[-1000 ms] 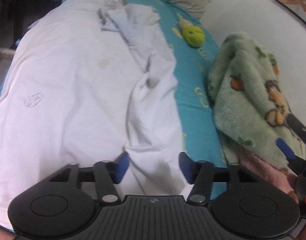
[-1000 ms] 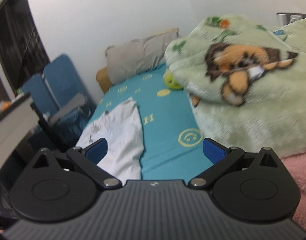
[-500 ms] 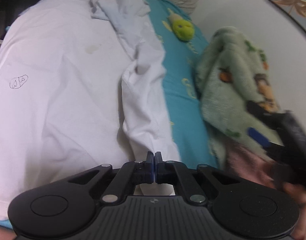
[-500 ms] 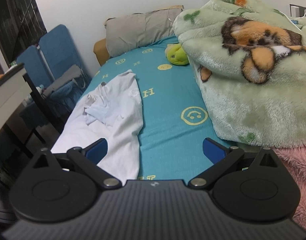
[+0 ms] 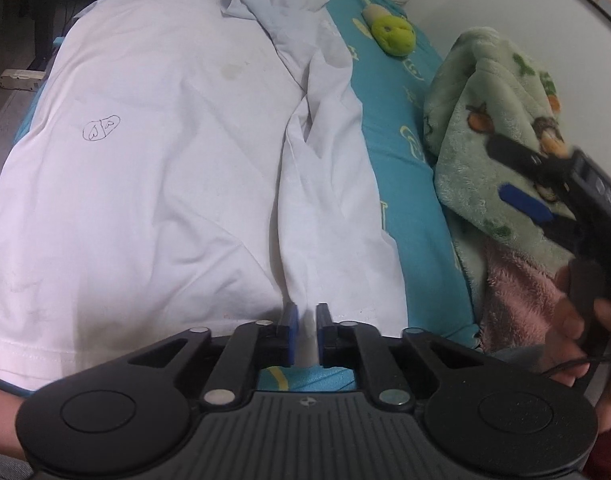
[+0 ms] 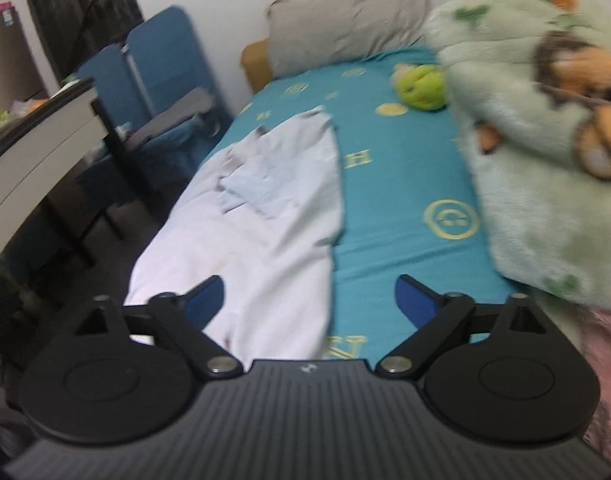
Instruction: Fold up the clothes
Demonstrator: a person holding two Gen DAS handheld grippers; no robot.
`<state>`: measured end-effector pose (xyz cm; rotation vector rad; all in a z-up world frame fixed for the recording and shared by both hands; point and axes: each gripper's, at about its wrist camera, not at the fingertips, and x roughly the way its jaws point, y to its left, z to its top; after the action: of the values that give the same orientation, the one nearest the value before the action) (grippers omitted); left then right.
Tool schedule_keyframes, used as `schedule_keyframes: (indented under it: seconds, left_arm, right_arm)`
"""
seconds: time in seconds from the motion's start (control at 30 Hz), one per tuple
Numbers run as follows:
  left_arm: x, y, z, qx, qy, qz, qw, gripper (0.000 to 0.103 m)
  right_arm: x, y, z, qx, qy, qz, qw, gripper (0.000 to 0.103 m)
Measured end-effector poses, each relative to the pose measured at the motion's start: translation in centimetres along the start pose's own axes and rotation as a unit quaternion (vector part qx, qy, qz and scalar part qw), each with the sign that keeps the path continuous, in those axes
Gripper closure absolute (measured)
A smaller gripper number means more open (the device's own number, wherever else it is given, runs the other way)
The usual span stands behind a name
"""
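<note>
- White T-shirt is lying spread along the teal bedsheet, its right side doubled over into a long ridge and a small outlined emblem showing on the chest.
- Left claw is sitting at the shirt's near hem, its blue pads drawn close with a narrow gap, white cloth showing between them; whether they are actually gripping the fabric cannot be told.
- Right claw is hovering above the near end of the bed with its fingers spread wide, nothing between them; the shirt is lying below and ahead, toward its left finger.
- In the left wrist view the right claw is appearing blurred at the right edge, tilted over the green fleece blanket, with the person's right hand wrapped around its handle.
- Green plush toy is resting on the sheet beyond the shirt, just beside the blanket, with a grey pillow at the head of the bed.
- Pink fuzzy fabric is peeking out under the blanket's near edge.
</note>
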<state>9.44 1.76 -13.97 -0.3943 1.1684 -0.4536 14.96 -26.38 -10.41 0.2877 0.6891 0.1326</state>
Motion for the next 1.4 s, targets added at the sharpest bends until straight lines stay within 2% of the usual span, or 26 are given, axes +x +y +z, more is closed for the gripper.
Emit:
schedule_keyframes:
  seconds: [0.03,0.13,0.27,0.37,0.5,0.57,0.6,0.63,0.7,0.73,0.77,0.8,0.87,0.93,1.03,1.17,1.27,1.4]
  left_arm:
    - [-0.1,0.0,0.1,-0.005,-0.004,-0.002,1.0000,0.069]
    - [-0.1,0.0,0.7,-0.016,-0.016,-0.023,0.9995,0.052]
    - [1.2,0.4,1.2,-0.033,-0.016,-0.035,0.9987,0.048]
    - [2.6,0.6,1.5,-0.029,-0.005,-0.021,0.9994,0.048]
    - [3.6,0.2,1.8,-0.003,-0.006,-0.004,1.0000,0.063]
    - [4.0,-0.3,1.7,0.017,-0.003,0.004,0.9998,0.077]
    - [4.2,-0.4,1.6,0.021,-0.001,0.005,0.9998,0.088]
    - [4.4,-0.6,1.5,0.025,0.003,0.005,0.9997,0.094]
    - [4.6,-0.9,1.4,0.031,0.006,0.007,0.9995,0.095]
    - [4.7,-0.9,1.4,0.032,0.006,0.009,0.9994,0.096]
    - [4.7,-0.9,1.4,0.034,0.005,0.010,0.9994,0.097]
    - [4.7,-1.1,1.4,0.035,0.006,0.010,0.9993,0.099]
    - [4.5,-1.3,1.3,0.036,0.006,0.004,0.9993,0.100]
    - [4.0,-1.4,1.1,0.036,0.005,-0.008,0.9993,0.101]
    - [2.8,-1.8,0.6,0.041,0.000,-0.032,0.9986,0.101]
    - [2.0,-2.0,0.1,0.040,0.004,-0.031,0.9987,0.101]
    - [1.9,-2.1,0.0,0.040,0.008,-0.022,0.9989,0.101]
    - [2.2,-2.2,0.1,0.048,0.014,0.003,0.9988,0.100]
  right_arm:
    - [0.8,0.6,0.7,-0.006,0.006,0.009,1.000,0.023]
    - [4.6,2.4,3.3,-0.019,0.025,0.045,0.998,0.026]
    - [11.0,4.6,6.1,-0.049,0.045,0.057,0.996,0.028]
    - [15.7,5.8,7.0,-0.080,0.045,0.049,0.995,0.028]
    - [21.1,5.8,7.1,-0.095,0.045,0.030,0.994,0.030]
    - [23.3,5.4,7.1,-0.094,0.045,0.031,0.994,0.030]
    - [24.3,5.2,7.1,-0.094,0.049,0.036,0.994,0.030]
    - [25.2,5.2,7.0,-0.097,0.054,0.040,0.993,0.030]
    - [26.6,5.5,6.7,-0.120,0.062,0.043,0.990,0.033]
    - [27.3,5.7,6.5,-0.134,0.065,0.042,0.988,0.039]
    - [27.8,6.0,6.3,-0.143,0.065,0.037,0.987,0.051]
    - [28.1,6.2,6.3,-0.146,0.060,0.028,0.987,0.058]
    - [28.8,6.6,6.3,-0.149,0.049,0.012,0.988,0.086]
    - [28.9,6.6,6.9,-0.133,0.042,0.021,0.990,0.095]
    - [28.2,6.3,8.4,-0.082,0.025,0.048,0.995,0.096]
    - [27.0,6.3,10.4,-0.040,-0.001,0.073,0.997,0.096]
    - [27.2,5.8,11.1,-0.019,-0.011,0.075,0.997,0.096]
    - [29.2,5.5,9.8,-0.029,0.009,0.056,0.998,0.096]
